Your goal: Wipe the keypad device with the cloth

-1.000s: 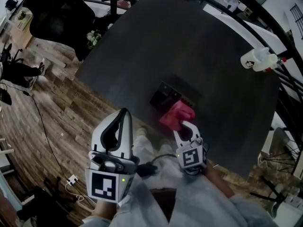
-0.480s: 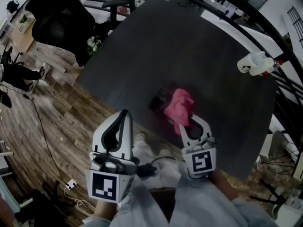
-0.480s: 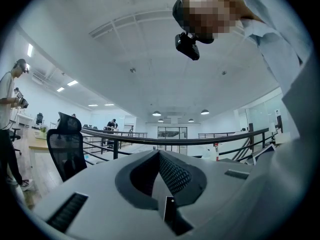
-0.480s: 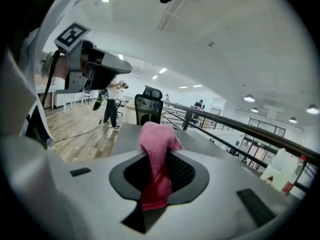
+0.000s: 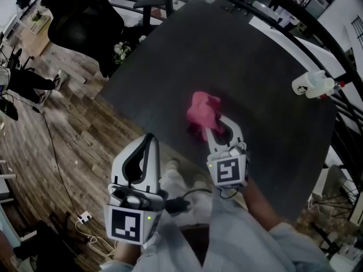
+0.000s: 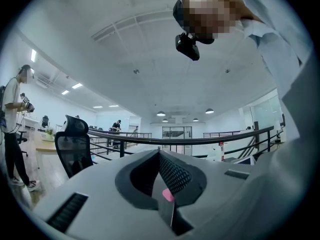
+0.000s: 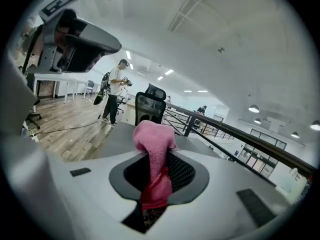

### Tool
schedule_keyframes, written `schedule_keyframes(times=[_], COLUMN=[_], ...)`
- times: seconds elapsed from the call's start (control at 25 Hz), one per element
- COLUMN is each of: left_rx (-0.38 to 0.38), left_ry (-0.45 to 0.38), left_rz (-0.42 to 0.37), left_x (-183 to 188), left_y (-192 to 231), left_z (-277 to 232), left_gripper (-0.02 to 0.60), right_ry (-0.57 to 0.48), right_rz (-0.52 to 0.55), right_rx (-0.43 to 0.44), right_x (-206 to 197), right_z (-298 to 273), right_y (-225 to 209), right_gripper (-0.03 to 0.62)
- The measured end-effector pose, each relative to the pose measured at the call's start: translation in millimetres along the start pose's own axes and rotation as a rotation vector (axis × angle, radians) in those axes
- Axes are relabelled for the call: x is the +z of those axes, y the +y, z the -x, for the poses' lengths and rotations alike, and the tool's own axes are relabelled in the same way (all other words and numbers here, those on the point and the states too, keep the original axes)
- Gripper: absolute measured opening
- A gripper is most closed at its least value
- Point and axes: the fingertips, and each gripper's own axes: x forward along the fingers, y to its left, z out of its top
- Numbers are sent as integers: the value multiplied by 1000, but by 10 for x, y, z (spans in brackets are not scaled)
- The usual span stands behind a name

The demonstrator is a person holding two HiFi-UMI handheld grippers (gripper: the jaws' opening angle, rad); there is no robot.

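A pink cloth (image 5: 202,110) lies bunched on the dark grey table (image 5: 261,61) near its front edge. My right gripper (image 5: 215,124) is shut on the cloth's near end. In the right gripper view the cloth (image 7: 153,143) rises from between the jaws of the right gripper (image 7: 155,186) and folds over their tips. The keypad device is under the cloth and I cannot make it out. My left gripper (image 5: 148,137) is held back over the wooden floor, off the table's edge. In the left gripper view the left gripper (image 6: 162,181) is shut with nothing in it.
A white spray bottle (image 5: 313,84) lies at the table's far right. A black office chair (image 5: 85,13) stands beyond the far left corner, and a black railing (image 5: 317,33) runs behind the table. A cable and plug strip (image 5: 85,215) lie on the floor. A person (image 7: 115,91) stands far off.
My right gripper has carried the cloth forward and to the left over the keypad device, which showed beside the cloth before and is now covered. The left gripper has stayed put.
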Motion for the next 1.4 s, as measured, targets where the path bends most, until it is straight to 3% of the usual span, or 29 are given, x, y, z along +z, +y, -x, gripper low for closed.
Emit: schedule_keyframes(times=[0.24,0.52,1.24,1.4], left_rx=[10,-9,-96,-113], left_ry=[10,12,13,25], left_rz=[2,6,26,25], left_x=[-27,-40,-52,-90], left_y=[74,78,-56,-69], left_z=[26,6,-170,-225], left_gripper=[3,3,3,3], right_ry=[57,47,128,147], right_rz=[-40,-88,-357,-370], right_rx=[-3,-46,-209,-266], right_x=[-178,-153,-532,-703], right_z=[-258,-264,388,582], right_y=[60,-48,-471,-585], right_gripper=[72,72,72,72])
